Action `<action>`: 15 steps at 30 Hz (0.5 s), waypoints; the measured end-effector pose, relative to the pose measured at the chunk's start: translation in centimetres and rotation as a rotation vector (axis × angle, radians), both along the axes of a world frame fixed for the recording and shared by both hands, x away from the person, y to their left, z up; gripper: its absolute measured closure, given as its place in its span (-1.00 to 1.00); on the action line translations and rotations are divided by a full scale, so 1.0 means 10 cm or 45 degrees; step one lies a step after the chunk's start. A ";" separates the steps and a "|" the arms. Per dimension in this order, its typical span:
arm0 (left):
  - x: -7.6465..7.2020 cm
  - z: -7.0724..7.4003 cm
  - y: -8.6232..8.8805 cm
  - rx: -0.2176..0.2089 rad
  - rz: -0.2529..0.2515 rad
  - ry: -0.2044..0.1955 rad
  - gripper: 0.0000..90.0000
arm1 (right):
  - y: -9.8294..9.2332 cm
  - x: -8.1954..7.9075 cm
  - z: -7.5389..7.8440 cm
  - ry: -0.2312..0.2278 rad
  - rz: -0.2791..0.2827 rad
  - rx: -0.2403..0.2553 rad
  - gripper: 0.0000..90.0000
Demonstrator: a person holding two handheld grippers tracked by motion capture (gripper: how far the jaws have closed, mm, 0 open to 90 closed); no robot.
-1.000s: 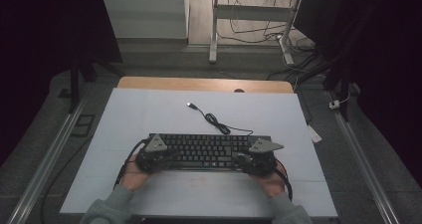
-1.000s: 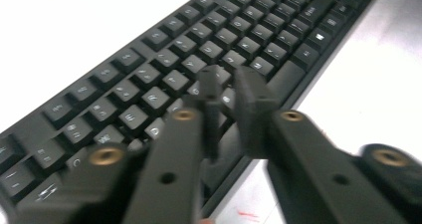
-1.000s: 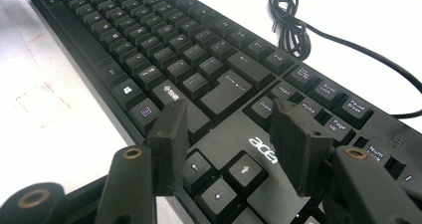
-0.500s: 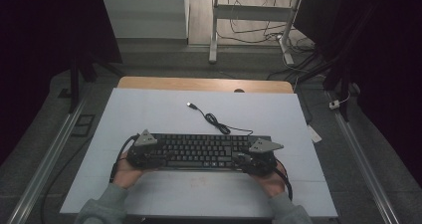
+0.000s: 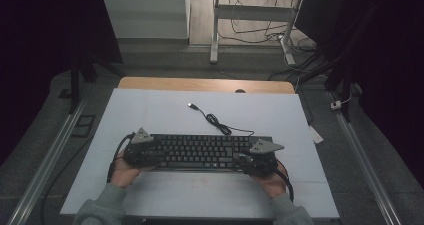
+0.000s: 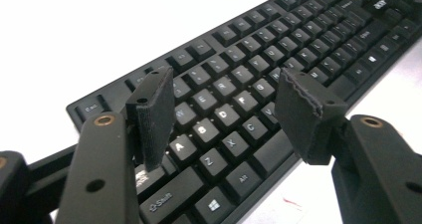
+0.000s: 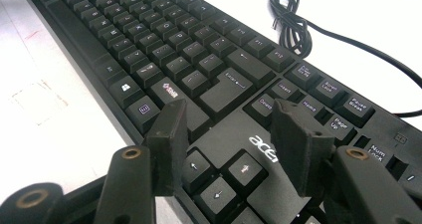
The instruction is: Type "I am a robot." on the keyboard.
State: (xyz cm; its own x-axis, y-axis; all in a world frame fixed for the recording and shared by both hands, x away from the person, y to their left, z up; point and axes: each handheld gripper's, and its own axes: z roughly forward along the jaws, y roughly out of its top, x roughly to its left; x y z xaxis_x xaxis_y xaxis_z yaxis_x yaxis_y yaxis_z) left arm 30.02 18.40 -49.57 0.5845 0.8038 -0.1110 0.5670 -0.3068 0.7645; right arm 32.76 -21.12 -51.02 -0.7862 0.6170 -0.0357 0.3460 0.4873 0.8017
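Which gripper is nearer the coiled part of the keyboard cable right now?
Right. The right gripper sits over the keyboard's arrow-key end, with the cable coil just beyond the keys ahead of it. The left gripper is at the opposite end, over the letter keys.

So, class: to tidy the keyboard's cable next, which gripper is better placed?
Probably the right. The right gripper hovers open over the keyboard's arrow keys, with the coiled cable just beyond. The left gripper, its jaws just opening above the letter keys with nothing pinched, is at the other end.
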 end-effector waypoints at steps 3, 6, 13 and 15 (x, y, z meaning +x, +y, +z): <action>0.01 0.00 0.02 0.001 0.010 -0.001 -0.10 | 0.00 0.00 0.00 -0.002 0.003 -0.001 0.09; 0.02 -0.02 0.04 0.004 0.019 0.003 -0.10 | 0.01 0.00 -0.01 0.000 0.004 -0.006 0.08; 0.05 -0.06 0.08 0.014 0.049 0.020 -0.01 | 0.01 0.00 -0.01 0.001 0.005 -0.009 0.08; 0.06 -0.08 0.09 0.011 0.057 0.026 0.02 | 0.02 0.00 -0.02 -0.001 0.003 -0.005 0.08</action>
State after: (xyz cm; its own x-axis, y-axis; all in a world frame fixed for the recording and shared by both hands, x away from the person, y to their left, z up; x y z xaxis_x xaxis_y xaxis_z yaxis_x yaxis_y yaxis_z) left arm 30.59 19.34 -50.36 0.5458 0.8300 -0.1150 0.5955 -0.2877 0.7501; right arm 32.80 -20.94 -51.20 -0.7877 0.6148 -0.0387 0.3442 0.4914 0.8000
